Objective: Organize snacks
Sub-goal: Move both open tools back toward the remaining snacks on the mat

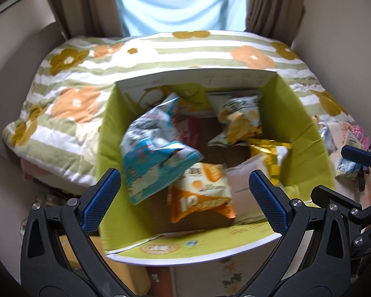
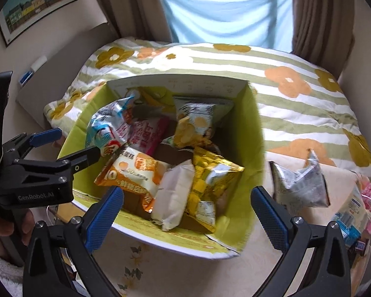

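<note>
Blue-padded left gripper (image 1: 185,198) gapes wide, nothing held, poised above the near rim of the lime-green box (image 1: 106,133). Right gripper (image 2: 186,212) equally spread, empty. Inside the box, near to far: orange packet (image 1: 202,193) printed "10", white packet (image 2: 173,198), gold foil packet (image 2: 210,180), blue-and-white bag (image 1: 150,148) blurred at left, pink packet (image 2: 148,133), chip bag (image 1: 237,118) at far wall. More snack bags (image 2: 301,185) lie right of the box. "GenRobot.AI" reads on the left gripper's body.
</note>
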Motion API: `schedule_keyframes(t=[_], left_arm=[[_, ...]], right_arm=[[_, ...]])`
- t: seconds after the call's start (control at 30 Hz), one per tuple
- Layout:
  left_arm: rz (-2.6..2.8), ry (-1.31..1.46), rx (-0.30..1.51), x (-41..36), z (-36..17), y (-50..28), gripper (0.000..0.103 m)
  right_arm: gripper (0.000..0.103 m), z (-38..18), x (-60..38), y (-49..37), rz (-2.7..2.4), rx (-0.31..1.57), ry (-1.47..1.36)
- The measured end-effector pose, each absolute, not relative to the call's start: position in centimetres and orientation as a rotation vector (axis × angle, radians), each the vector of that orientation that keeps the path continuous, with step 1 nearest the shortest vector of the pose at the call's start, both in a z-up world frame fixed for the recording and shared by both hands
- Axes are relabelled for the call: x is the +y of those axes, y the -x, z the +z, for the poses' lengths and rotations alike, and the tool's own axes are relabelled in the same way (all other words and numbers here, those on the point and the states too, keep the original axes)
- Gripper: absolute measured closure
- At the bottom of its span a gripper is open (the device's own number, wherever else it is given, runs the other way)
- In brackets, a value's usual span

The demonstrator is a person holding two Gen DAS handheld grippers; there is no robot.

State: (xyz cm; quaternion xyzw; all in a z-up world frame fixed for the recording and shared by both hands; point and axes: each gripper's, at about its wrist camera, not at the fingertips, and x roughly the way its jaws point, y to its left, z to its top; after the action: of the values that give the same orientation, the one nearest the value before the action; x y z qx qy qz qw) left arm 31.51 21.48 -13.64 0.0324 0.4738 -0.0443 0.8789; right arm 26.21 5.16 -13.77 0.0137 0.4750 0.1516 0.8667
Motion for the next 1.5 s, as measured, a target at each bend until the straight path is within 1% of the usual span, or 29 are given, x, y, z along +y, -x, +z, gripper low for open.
schedule_keyframes(t=[0.3,0.6,0.8,0.93,1.07,1.5], left_arm=[[-0.194,-0.083,0.953,14.6,-12.1,-31.1,0.001],[-0.292,-0.122,0.965,4.8,-11.8,-30.1,0.001],[-0.332,-0.172,0.975,-2.1,-12.6,-29.8,0.001],[-0.348,-0.233,0.999,-6.6,-13.8,-30.3,0.000],[-0.357,-0.290,1.036,-9.4,-15.4,-31.3,0.000],[-0.456,-0.529,1.228,-14.3,-22.7,-36.4,0.000]], right_arm=[[0.001,-12.7,-1.4,-24.4,0.213,0.951,-0.073],[0.001,-12.3,-10.3,-22.0,0.123,0.940,-0.114],[0.001,-12.4,-16.1,-20.3,0.052,0.929,-0.108],[0.001,-12.7,-20.0,-19.6,0.019,0.925,-0.137],[0.001,-13.7,-23.2,-19.5,0.006,0.947,-0.171],[0.001,-20.0,-29.2,-19.9,-0.160,1.033,-0.346]])
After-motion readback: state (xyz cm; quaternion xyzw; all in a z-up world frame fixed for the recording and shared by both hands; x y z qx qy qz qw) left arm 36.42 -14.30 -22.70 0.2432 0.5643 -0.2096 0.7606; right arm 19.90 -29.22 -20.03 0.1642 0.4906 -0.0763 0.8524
